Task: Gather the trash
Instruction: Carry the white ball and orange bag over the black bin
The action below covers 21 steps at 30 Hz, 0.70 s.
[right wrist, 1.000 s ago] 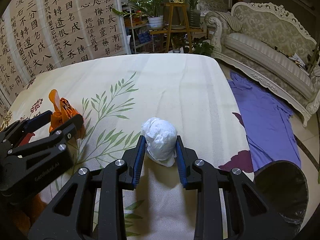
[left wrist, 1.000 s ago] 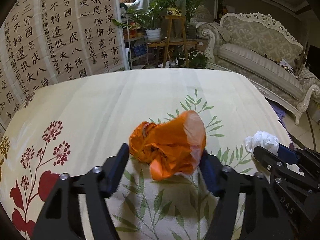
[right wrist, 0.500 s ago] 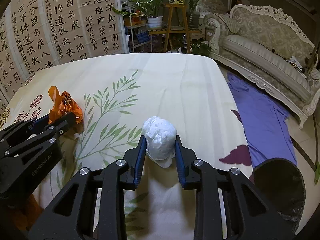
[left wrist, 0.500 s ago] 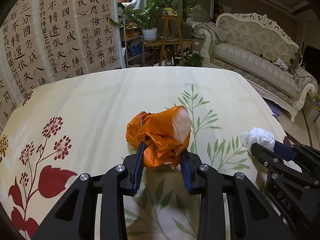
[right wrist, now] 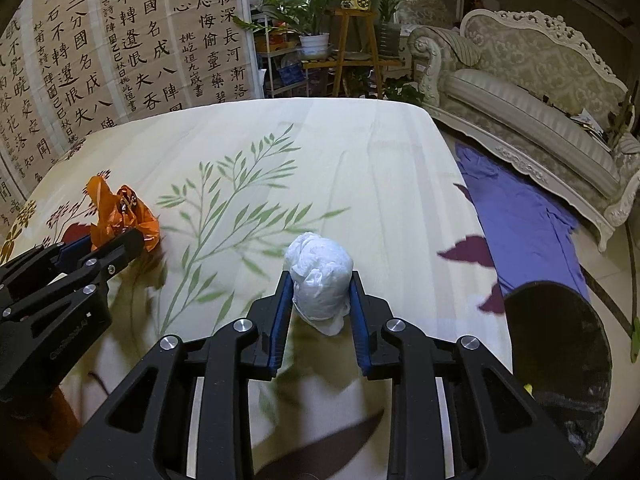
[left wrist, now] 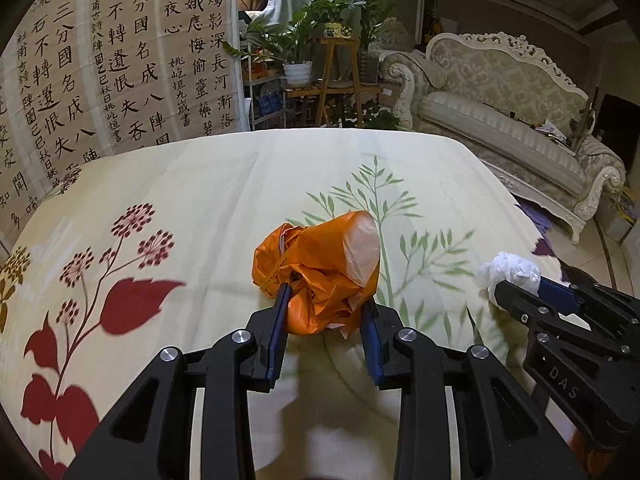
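A crumpled orange plastic bag (left wrist: 320, 268) sits between the blue pads of my left gripper (left wrist: 325, 312), which is shut on it, raised above the floral tablecloth (left wrist: 208, 200). The bag also shows in the right wrist view (right wrist: 120, 212). My right gripper (right wrist: 319, 300) is shut on a white wad of plastic (right wrist: 320, 280) and holds it over the cloth. That wad and the right gripper show at the right of the left wrist view (left wrist: 508, 272).
A black trash bin (right wrist: 560, 344) stands on the floor beyond the table's right edge. A purple cloth (right wrist: 520, 220) lies on the floor by an ornate sofa (right wrist: 540, 92). A calligraphy screen (left wrist: 100, 60) and potted plants (left wrist: 300, 48) stand behind the table.
My left gripper closed on the orange bag and lifted it a little. My right gripper stays shut on the white wad and has risen slightly.
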### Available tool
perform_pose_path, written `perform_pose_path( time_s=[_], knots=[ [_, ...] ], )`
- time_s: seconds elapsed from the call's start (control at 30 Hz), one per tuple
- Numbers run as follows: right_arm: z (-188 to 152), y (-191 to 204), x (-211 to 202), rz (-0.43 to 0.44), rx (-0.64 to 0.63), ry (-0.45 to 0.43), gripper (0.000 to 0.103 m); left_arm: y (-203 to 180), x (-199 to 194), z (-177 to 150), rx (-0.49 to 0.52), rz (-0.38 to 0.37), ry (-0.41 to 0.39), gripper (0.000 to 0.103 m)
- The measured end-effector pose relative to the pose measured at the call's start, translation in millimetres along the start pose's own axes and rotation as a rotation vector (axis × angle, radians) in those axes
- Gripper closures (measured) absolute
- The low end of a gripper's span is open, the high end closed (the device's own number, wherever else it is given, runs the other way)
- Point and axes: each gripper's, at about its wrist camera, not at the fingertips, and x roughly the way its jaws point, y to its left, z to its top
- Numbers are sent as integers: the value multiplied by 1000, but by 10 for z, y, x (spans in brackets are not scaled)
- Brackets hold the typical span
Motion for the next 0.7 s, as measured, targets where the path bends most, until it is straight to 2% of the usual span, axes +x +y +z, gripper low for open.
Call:
perform_pose_path(
  time_s=[0.37, 0.7],
  knots=[
    [-340, -41, -385, -1, 19, -18, 76, -157, -401, -277, 12, -31, -34, 70],
    [-632, -388, -850, -53, 73, -78, 76, -534, -703, -448, 40, -90, -85, 70]
  ],
)
